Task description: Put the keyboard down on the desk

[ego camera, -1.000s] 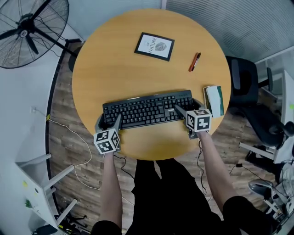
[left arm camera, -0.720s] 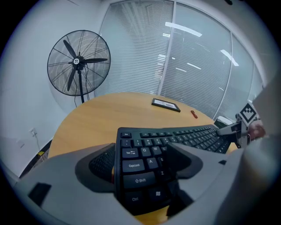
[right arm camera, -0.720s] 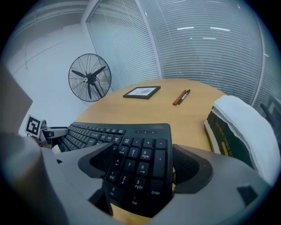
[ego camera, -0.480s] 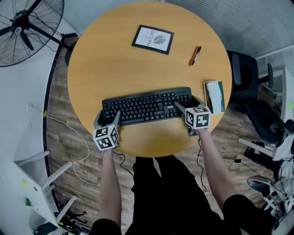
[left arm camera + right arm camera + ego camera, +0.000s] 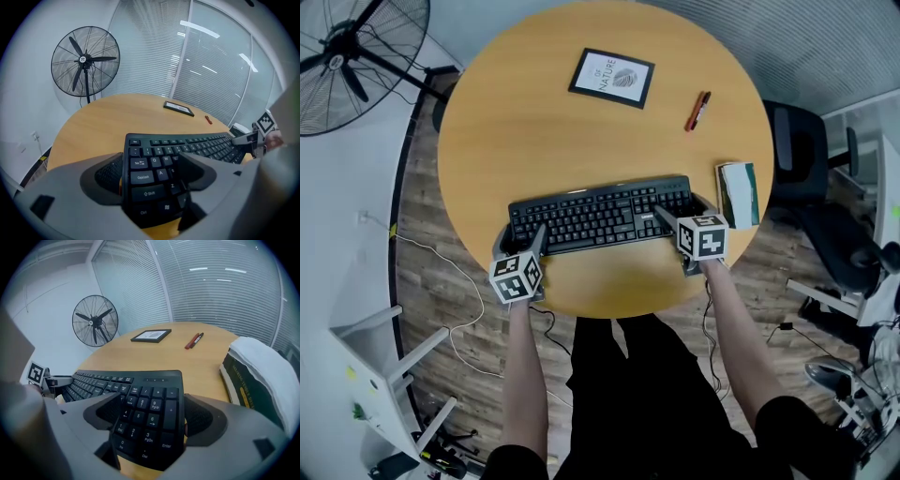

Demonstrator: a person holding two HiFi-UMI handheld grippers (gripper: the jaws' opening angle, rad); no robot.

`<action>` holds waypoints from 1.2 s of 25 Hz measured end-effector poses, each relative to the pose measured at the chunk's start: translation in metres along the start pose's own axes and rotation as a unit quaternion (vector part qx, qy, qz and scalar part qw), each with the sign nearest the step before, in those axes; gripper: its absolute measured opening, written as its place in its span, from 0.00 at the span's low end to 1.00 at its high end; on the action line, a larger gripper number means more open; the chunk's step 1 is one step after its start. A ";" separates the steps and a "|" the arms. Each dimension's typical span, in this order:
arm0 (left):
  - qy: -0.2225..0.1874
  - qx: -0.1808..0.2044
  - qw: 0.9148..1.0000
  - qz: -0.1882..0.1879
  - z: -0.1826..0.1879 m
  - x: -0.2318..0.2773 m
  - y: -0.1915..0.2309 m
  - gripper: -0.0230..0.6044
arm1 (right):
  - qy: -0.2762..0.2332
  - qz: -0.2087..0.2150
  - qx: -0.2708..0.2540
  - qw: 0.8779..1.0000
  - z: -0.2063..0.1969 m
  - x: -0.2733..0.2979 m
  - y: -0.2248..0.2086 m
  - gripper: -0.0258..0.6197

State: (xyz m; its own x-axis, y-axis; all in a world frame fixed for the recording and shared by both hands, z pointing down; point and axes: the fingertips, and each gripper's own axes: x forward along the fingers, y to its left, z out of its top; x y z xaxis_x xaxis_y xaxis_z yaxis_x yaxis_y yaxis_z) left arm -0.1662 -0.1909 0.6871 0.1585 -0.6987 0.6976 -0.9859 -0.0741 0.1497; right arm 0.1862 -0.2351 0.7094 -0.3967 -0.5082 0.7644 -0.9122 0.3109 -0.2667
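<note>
"Head view: the keyboard (image 5: 600, 214) lies across the lower middle of the frame, over the near part of the desk (image 5: 581, 131). What holds it?"

"Both tools. The left gripper (image 5: 150, 168) is clamped on the Caps Lock and Shift end. The right gripper (image 5: 150, 420) is clamped on the number-pad end. On each, the outer jaw sits against the short edge and the inner jaw sits over the keys."

"Is it down yet?"

"I can't tell whether the underside touches the wood. My guess is that it's at the surface or just above."

"How should it be finished cleanly?"

"Lower both ends together and level, so no corner lands first. Let the desk take the weight before either grip slackens. Then spread both pairs of jaws at once and draw back toward the lower edge of the frame, without dragging it."

"Is anything in the way?"

"The book (image 5: 737, 195) lies just beside the right end, right of centre, so don't drift that way. The picture frame (image 5: 612, 78) and the pen (image 5: 697, 111), near the top, are well apart from it."
</note>
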 end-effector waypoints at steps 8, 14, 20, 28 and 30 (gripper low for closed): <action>0.010 -0.019 1.000 -0.007 -0.004 0.001 0.002 0.60 | -0.008 0.001 0.000 1.000 -0.001 0.002 0.001 0.69; 0.012 -0.027 1.000 -0.006 -0.007 0.003 0.003 0.60 | -0.012 0.003 0.000 1.000 -0.003 0.004 0.000 0.70; 0.013 -0.031 0.999 -0.006 -0.011 0.004 0.002 0.60 | -0.014 0.007 0.002 1.000 -0.006 0.006 -0.001 0.70; 0.008 -0.034 0.999 -0.005 -0.013 0.004 0.002 0.60 | -0.017 0.010 0.002 1.000 -0.007 0.007 -0.002 0.70; 0.008 -0.033 0.999 -0.006 -0.013 0.004 0.002 0.60 | -0.019 0.011 0.002 1.000 -0.007 0.007 -0.002 0.70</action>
State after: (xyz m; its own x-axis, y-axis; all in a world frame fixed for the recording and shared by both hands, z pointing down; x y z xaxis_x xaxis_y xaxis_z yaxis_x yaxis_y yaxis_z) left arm -0.1668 -0.1842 0.6997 0.1723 -0.6864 0.7066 -0.9784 -0.0359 0.2037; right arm 0.1857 -0.2338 0.7188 -0.4199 -0.5322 0.7351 -0.9038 0.3186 -0.2856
